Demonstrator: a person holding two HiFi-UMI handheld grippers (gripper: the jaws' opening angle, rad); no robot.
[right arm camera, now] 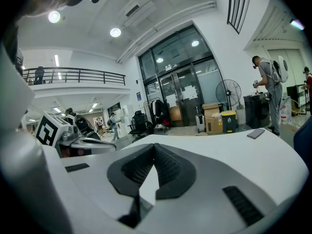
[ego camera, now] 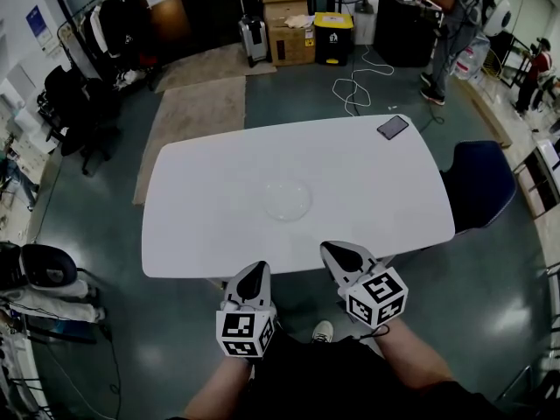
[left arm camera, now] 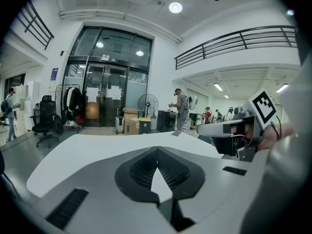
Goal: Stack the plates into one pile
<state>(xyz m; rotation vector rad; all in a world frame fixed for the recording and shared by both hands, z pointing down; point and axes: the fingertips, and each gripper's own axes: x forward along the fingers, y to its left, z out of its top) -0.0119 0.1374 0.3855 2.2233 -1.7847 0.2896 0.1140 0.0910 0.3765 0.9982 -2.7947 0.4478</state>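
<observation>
A clear, see-through plate or pile of plates (ego camera: pixel 287 199) lies near the middle of the white table (ego camera: pixel 201 199); I cannot tell how many there are. My left gripper (ego camera: pixel 256 269) hangs at the table's near edge, shut and holding nothing. My right gripper (ego camera: pixel 332 250) sits beside it, also shut with nothing in it. Both point across the table toward the plate, well short of it. In the left gripper view its jaws (left arm camera: pixel 157 150) meet tip to tip, and the right gripper (left arm camera: pixel 229 128) shows at the right. The right gripper view shows closed jaws (right arm camera: pixel 154 147) too.
A dark phone (ego camera: pixel 392 127) lies at the table's far right corner. A blue chair (ego camera: pixel 479 185) stands at the right side. Beyond the table are rugs (ego camera: pixel 197 116), boxes (ego camera: pixel 289 33), cables (ego camera: pixel 354 86) on the floor, and a person (ego camera: pixel 451 24) at the back right.
</observation>
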